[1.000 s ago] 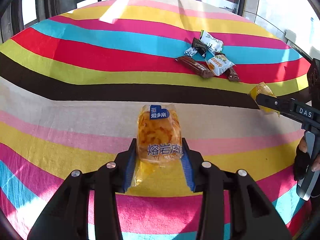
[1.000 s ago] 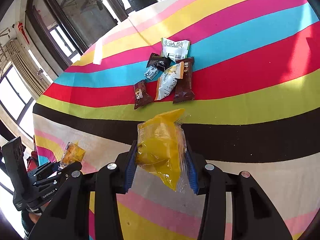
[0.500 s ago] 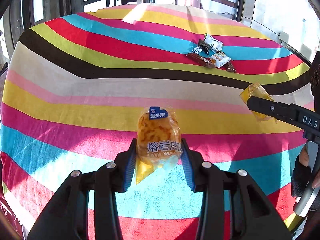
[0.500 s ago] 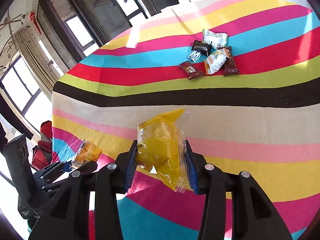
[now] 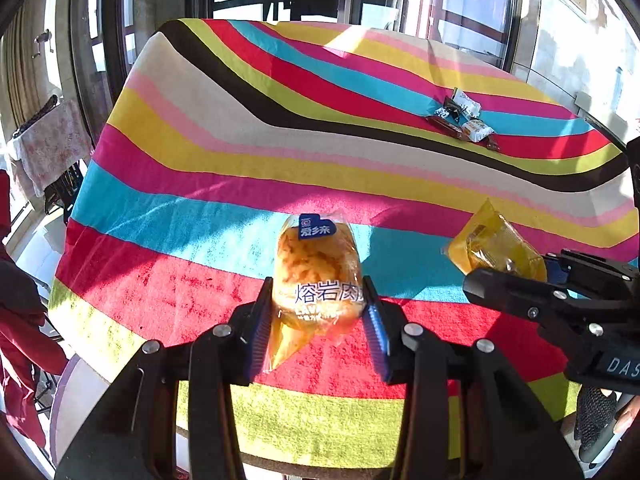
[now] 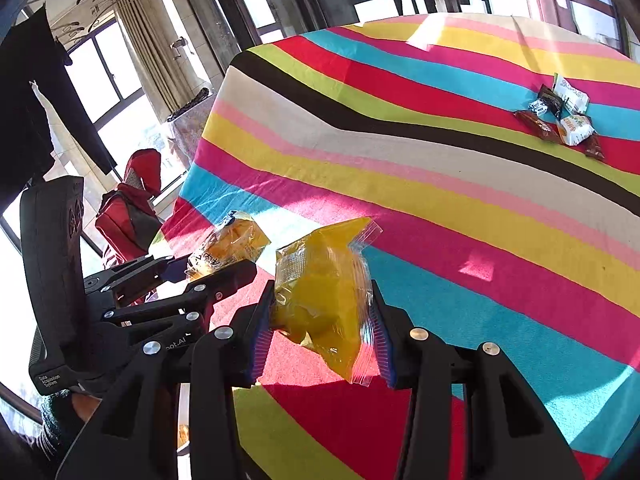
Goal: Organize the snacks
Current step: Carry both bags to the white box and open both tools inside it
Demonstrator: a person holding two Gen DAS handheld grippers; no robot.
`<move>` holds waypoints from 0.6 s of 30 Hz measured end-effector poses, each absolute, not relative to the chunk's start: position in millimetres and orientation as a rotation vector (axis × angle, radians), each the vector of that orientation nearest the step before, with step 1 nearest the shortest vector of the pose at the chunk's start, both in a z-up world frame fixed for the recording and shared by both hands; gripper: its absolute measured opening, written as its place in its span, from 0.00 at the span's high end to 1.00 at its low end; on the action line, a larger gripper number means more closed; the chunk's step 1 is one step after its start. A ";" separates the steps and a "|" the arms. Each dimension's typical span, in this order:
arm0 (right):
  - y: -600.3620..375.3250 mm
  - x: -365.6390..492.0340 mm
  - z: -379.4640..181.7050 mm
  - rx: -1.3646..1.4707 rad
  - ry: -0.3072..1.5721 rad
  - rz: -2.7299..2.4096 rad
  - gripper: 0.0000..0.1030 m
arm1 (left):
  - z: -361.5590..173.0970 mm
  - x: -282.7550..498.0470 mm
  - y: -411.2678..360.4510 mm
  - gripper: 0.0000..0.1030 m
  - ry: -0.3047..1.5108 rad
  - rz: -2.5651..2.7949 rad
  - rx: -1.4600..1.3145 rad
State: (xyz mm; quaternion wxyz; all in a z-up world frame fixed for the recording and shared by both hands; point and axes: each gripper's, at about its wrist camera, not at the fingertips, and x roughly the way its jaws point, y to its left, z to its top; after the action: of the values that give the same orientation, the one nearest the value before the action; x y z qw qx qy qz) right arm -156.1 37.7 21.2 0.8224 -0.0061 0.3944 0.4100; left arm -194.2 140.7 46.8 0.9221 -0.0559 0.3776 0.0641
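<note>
My left gripper is shut on a clear-wrapped bread packet with a blue label, held above the near red and blue stripes of the table cloth. My right gripper is shut on a yellow snack packet, also in the air near the table's front edge. In the left wrist view the right gripper shows at the right with its yellow packet. In the right wrist view the left gripper and its bread packet sit to the left. A pile of small snacks lies far across the table.
The striped cloth covers the whole table; its left edge drops off toward the floor. A red bag and a covered stand sit beside the table at the left. Windows and curtains line the back.
Both grippers pulled back toward the near, left end of the table with their packets still held. The snack pile now looks much farther away, and the table's left edge has come into view.
</note>
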 end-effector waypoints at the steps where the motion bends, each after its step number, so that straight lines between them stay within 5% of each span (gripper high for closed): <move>1: 45.5 -162.2 19.7 -0.026 0.847 0.898 0.58 | 46.3 -201.2 147.0 0.59 0.774 0.145 -0.123; 18: 161.0 -296.5 -2.9 -0.389 0.823 1.304 0.58 | 32.3 -320.7 250.1 0.59 0.839 0.433 -0.255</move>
State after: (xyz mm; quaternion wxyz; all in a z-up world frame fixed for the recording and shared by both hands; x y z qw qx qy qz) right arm -296.5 161.0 -2.9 0.7003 -0.1749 0.3694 0.5853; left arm -320.7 250.1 32.3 0.8827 -0.1224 0.4032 0.2080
